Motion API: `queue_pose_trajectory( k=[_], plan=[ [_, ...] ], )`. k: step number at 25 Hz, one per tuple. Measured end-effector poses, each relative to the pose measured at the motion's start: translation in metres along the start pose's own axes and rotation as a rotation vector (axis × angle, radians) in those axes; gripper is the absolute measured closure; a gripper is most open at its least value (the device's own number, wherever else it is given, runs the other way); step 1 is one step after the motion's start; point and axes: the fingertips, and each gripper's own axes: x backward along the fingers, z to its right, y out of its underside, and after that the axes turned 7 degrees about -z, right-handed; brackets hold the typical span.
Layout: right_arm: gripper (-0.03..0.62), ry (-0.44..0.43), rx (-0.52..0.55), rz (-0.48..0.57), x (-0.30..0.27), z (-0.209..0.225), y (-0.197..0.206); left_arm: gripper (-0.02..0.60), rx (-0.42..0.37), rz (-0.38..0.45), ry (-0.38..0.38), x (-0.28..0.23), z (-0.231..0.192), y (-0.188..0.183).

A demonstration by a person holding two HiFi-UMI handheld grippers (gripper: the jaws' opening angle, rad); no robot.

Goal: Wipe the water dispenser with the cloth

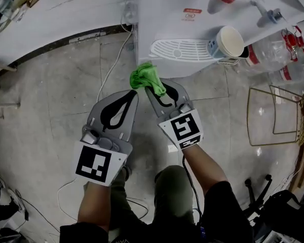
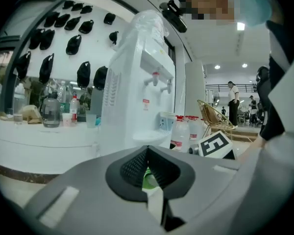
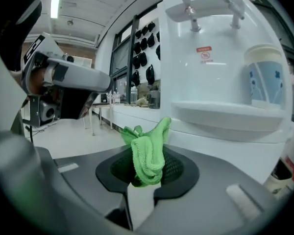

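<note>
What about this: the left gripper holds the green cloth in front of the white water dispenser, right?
No. It is the right gripper that holds the green cloth in front of the white water dispenser; the right gripper view shows its jaws shut on it.

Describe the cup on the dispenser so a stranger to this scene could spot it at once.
Find the tall white water dispenser. On the right end of its slotted drip tray stands the cup. Unlike the clear red-labelled bottles beside it, it is open-topped, white with blue print.
</note>
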Motion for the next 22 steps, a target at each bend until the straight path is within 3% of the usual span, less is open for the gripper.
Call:
queue_pose_trajectory(
  k=[6,11,16,22],
  plan=[
    [0.497,0.019,0.049,-0.022,-0.032,0.009,0.012,0.580,0.025,0.060,-0.048,0.002,-0.007,-0.010],
    [0.497,0.063,0.050,-0.052,-0.037,0.038,0.017,0.580,0.063,0.009,-0.055,0.003,-0.009,-0.003],
    [0.496,0.123,0.002,-0.073,-0.007,0.092,0.031,0.580,0.050,0.017,-0.037,0.005,0.004,-0.012],
    [0.497,0.260,-0.033,-0.132,0.036,0.169,0.060,0.580,0.029,-0.049,-0.005,0.001,0.016,0.008]
  ],
)
